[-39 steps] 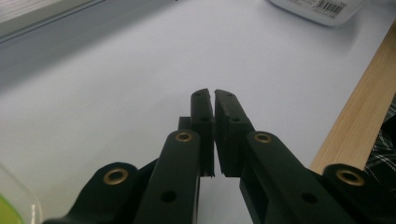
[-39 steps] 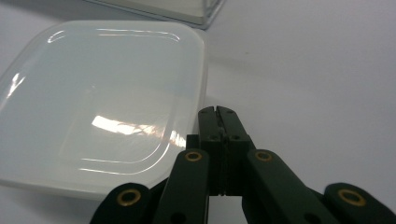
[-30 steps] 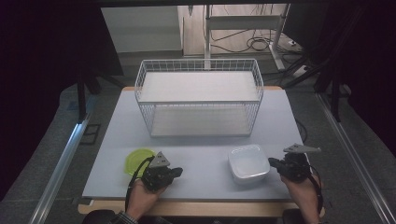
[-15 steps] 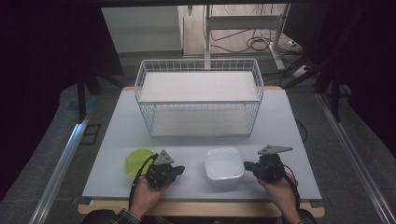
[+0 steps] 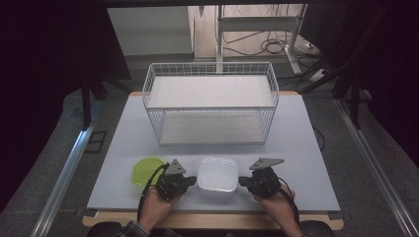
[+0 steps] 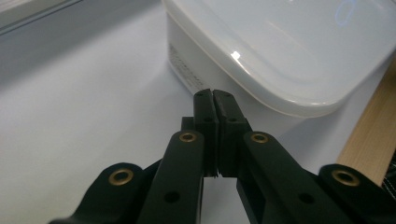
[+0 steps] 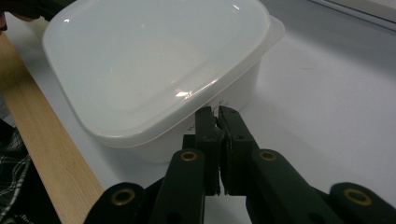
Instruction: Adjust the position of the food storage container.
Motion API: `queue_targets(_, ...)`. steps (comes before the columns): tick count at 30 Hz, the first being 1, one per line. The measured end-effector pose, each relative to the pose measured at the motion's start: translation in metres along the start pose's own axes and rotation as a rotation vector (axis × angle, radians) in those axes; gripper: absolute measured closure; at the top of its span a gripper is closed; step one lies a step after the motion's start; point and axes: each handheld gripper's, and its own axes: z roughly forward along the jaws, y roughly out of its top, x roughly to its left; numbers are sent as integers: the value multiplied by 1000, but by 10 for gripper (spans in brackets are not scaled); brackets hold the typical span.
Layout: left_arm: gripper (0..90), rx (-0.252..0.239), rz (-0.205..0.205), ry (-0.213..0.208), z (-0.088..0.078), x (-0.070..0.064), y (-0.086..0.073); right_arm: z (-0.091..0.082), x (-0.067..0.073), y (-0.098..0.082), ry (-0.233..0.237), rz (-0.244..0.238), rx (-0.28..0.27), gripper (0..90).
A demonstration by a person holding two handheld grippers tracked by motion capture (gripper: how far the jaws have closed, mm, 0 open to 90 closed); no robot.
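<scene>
Grey table (image 5: 296, 133), wire basket (image 5: 211, 106) at its far edge. The white tub (image 5: 217, 176) sits near the front edge, between the left gripper (image 5: 190, 180) and right gripper (image 5: 243, 181), both clenched empty, tips against its walls. Risk: uneven side pressure could skid the tub off the front edge.

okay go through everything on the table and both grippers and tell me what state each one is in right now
White container: lid on, upright, between the two grippers.
Green bowl: upright, open top, contents not clear.
Wire basket: upright, nothing in it.
Left gripper: shut, tips at the container's side.
Right gripper: shut, tips at the container's opposite side.
</scene>
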Motion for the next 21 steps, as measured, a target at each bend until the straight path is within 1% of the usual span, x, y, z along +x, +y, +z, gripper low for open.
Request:
queue_targets(2,891,0,2,1,1,-2,0,0,0,0,2,4,-2,860)
queue_targets(3,894,3,7,0,1,-2,0,0,-1,0,-2,5,-4,857)
queue_targets(7,896,4,4,-16,1,-5,0,-1,-3,-1,-14,-1,-8,857)
queue_targets(8,895,8,11,-16,2,-7,0,-1,-4,-1,-21,2,-8,857)
queue_targets(11,888,11,15,-15,1,-7,0,-1,-6,-1,-18,8,-11,853)
queue_targets(13,867,10,10,-1,-3,-6,0,-2,-7,-1,-26,2,-11,835)
queue_targets(14,851,2,3,11,-7,-4,-1,-4,-7,-1,-33,0,-15,821)
queue_targets(15,795,-15,-7,11,-11,-2,-2,-6,-9,-2,-51,1,-24,786)
queue_targets(16,660,-37,-27,13,-19,1,-3,-13,-15,-3,-66,19,-44,687)
queue_targets(17,595,-37,-27,13,-19,1,-3,-13,-15,-3,-66,19,-44,687)
queue_targets(18,508,-53,-40,14,-23,3,-4,-18,-21,-5,-65,35,-55,560)
queue_targets(19,508,-71,-47,6,-26,5,-4,-18,-21,-5,-65,35,-55,560)
queue_targets(20,443,-80,-56,-11,-28,7,-4,-20,-23,-6,-72,36,-57,504)
queue_targets(21,373,-86,-59,-15,-29,8,-4,-21,-25,-7,-72,37,-59,439)
